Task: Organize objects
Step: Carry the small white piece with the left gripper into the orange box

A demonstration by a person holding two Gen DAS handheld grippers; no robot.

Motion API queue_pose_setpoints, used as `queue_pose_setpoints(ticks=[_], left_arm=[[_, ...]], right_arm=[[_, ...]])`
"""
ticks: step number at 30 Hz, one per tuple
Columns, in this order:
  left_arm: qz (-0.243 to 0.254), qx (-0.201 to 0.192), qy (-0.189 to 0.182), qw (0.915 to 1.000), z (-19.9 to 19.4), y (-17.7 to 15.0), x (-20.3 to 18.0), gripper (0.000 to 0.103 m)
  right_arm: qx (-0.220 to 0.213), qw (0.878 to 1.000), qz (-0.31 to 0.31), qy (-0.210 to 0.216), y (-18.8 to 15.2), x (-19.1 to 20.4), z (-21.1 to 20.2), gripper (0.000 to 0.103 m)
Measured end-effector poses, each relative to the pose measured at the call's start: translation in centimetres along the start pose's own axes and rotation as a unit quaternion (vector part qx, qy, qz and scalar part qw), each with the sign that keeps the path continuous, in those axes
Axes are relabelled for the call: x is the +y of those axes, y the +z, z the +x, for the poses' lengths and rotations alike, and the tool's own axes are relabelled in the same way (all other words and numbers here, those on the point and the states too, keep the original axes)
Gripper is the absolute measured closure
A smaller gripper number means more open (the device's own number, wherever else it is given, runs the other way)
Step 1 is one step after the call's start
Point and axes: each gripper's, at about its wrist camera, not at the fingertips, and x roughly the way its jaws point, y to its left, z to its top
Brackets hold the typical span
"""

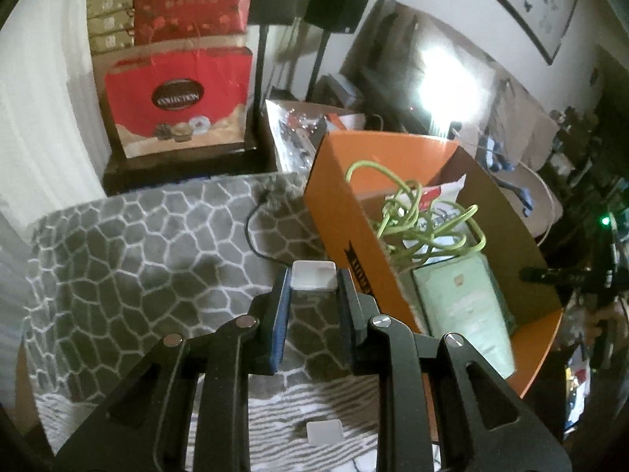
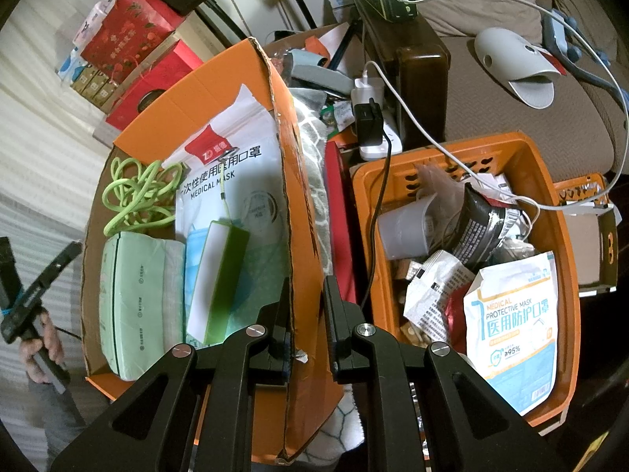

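- White block (image 1: 314, 273), small and square-ended, is pinched at the very tips of the left gripper (image 1: 314, 280); the jaws are closed on it, above the grey patterned blanket (image 1: 137, 255) and just beside the orange cardboard box (image 1: 338, 204).
- With so shallow a hold, I think a knock against the box wall could twist the block out and drop it on the blanket.
- A black cable (image 1: 251, 232) runs up to the jaws; whether it joins the block I cannot tell. If it does, it may drag or catch on the box rim.
- Inside, a tangled green cord (image 1: 412, 212) and a pale green pack (image 1: 464, 306) leave little bare floor.
- From the right wrist, the right gripper (image 2: 306, 295) has its jaws shut on the box's torn side wall. A hard pull could rip it further or tip the box.
- An orange plastic basket (image 2: 566, 236), crammed full, stands close beside, and a charger lead (image 2: 377, 204) hangs between them.
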Motion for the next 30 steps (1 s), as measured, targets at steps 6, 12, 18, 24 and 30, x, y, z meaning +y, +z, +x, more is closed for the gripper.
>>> queue_pose_setpoints(ticks=[6,12,18,24,30], left_arm=[[0.008,-0.019,-0.013,0.9997,-2.4,0.8,-1.6,0.082],[0.030,-0.034,-0.019,0.9988,-4.0,1.3,-4.1,0.082],[0.046,-0.034,-0.023,0.9981,-4.0,1.5,-6.5,0.082],[0.059,-0.030,-0.028,0.9974,-3.4,1.6,-8.9,0.082],[0.070,-0.019,-0.038,0.9967,-2.1,1.6,-11.3,0.082]], right_arm=[[0.000,1.000,0.000,0.000,0.0,0.0,0.0,0.091],[0.000,1.000,0.001,0.001,0.0,0.0,0.0,0.091],[-0.001,1.000,0.001,0.001,-0.1,-0.1,0.0,0.091],[-0.001,1.000,0.001,0.001,-0.1,-0.2,0.0,0.091],[-0.002,1.000,0.004,0.004,0.0,-0.2,0.0,0.091]])
